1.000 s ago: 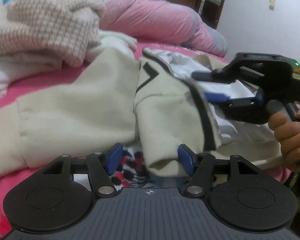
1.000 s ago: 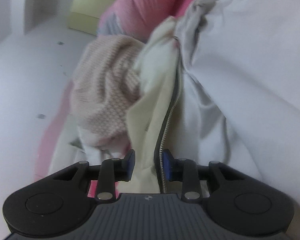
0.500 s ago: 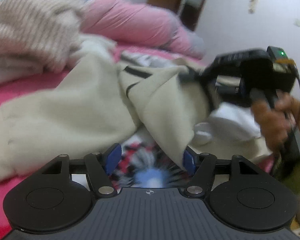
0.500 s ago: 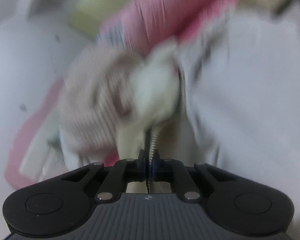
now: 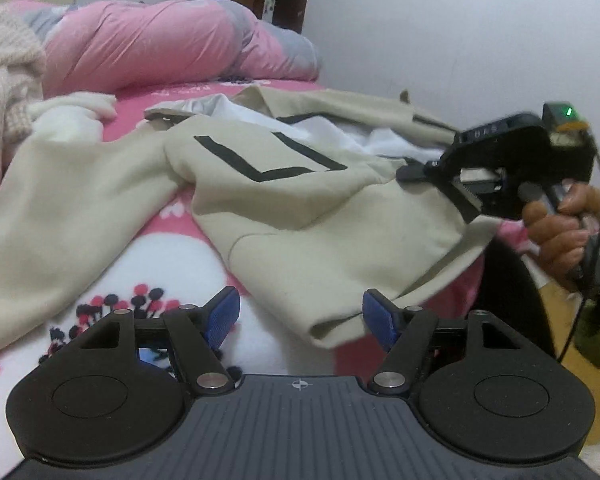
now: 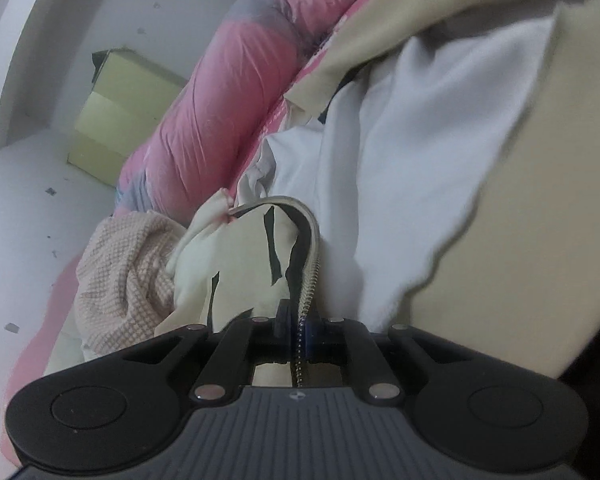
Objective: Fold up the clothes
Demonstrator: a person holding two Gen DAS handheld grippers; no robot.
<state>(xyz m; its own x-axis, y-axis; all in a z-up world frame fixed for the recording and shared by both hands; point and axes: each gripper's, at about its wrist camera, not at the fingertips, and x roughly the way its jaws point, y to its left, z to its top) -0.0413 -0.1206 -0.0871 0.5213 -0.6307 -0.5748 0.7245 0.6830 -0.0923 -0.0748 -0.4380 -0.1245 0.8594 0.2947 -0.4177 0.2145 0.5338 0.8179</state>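
A cream fleece zip-up jacket with black chevron stripes and white lining [image 5: 300, 216] sprawls open across mid-frame, its zipper edge [image 6: 306, 280] lifted.

right tool [image 6: 296, 330]: closed onto jacket [image 5: 340, 216] zipper edge | jacket front: now pulled out flatter

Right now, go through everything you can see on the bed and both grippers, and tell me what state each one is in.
Cream jacket: unzipped, spread on the bed, white lining showing.
Zipper edge: pinched in the right gripper.
Right gripper: shut on the zipper edge.
Left gripper: open, a jacket corner between its fingers, not pressed.
Pink knit sweater: crumpled in a heap.
Pink duvet: bunched at the far side.
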